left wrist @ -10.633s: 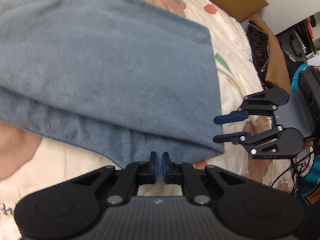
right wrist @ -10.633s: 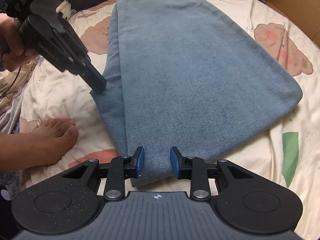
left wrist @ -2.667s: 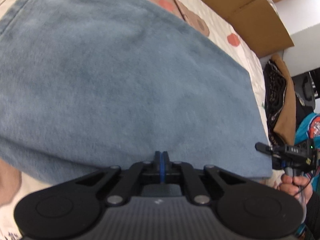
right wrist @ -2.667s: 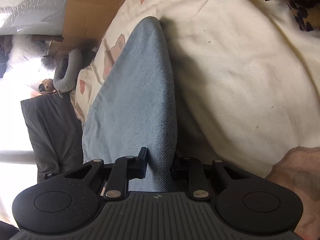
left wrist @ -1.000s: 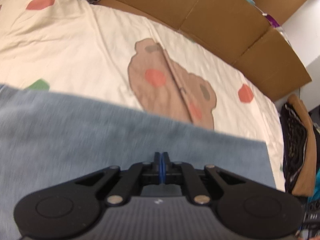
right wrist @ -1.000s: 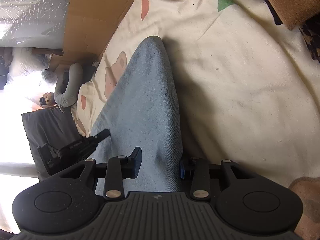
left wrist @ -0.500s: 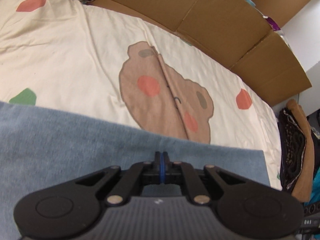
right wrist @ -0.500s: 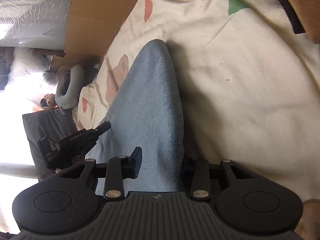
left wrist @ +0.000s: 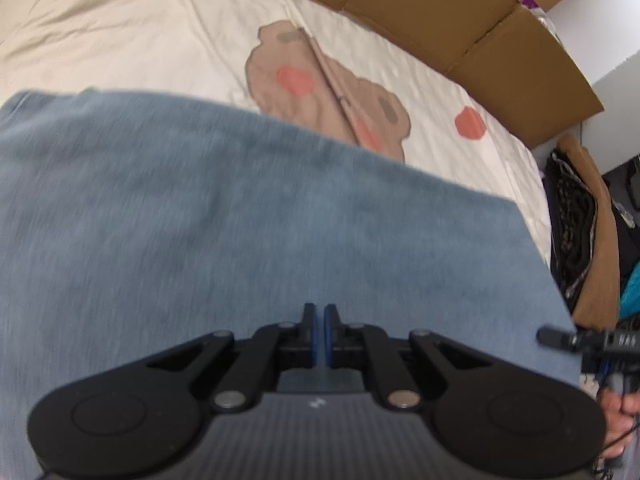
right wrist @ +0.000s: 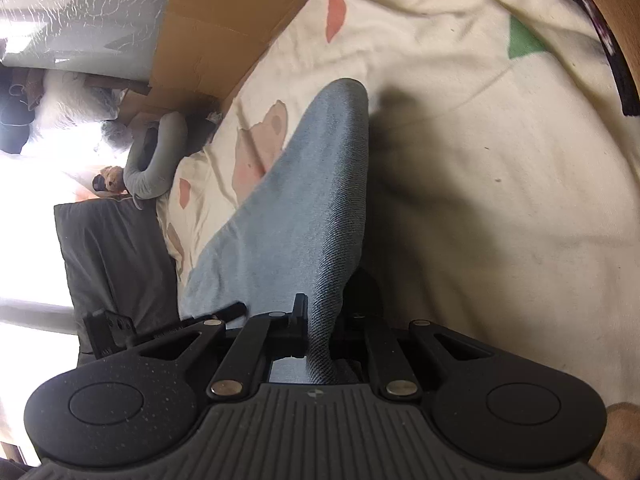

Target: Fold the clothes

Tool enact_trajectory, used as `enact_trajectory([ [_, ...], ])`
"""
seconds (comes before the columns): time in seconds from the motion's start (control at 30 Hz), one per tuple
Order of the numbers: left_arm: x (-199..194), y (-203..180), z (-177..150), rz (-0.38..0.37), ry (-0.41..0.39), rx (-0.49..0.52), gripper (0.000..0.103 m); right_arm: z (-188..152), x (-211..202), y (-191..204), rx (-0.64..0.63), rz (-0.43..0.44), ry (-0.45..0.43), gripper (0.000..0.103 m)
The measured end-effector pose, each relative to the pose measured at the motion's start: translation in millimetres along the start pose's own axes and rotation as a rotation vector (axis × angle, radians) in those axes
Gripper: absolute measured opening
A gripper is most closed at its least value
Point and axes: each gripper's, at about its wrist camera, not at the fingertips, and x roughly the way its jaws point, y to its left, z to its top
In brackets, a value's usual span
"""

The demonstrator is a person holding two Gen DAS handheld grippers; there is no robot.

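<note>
Both grippers pinching the blue denim, cloth lifted off the bed

The left gripper (left wrist: 319, 336) had its blue pads almost together with just a sliver of gap, so I couldn't really tell if cloth was caught between them; the right gripper (right wrist: 320, 332) was clamped on a bunched fold of the jeans (left wrist: 256, 232). The denim looked soft, faded blue, smooth and a bit motion-blurred in the left view, filling the middle of that frame edge to edge. In the right view its long axis ran from the bottom centre up to a rounded end near the frame's middle, above the cream printed bedsheet (right wrist: 500, 168). No readable writing on it. Cardboard (left wrist: 460, 16) sat along the top.
</note>
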Motion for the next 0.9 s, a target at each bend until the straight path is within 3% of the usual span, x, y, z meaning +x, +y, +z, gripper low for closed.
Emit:
enact_trajectory([
  [0.4,-21,10,-34,-0.013,0.041,-0.062,0.008,6,-16,69,-0.089,-0.010,0.015,0.006],
  [0.67,-36,26,-45,-0.062,-0.017,-0.200,0.008,9,-8,133,-0.169,-0.130,0.068,0.006],
  [0.9,-49,41,-51,-0.107,-0.036,-0.250,0.012,12,11,210,-0.312,-0.255,0.125,0.006],
])
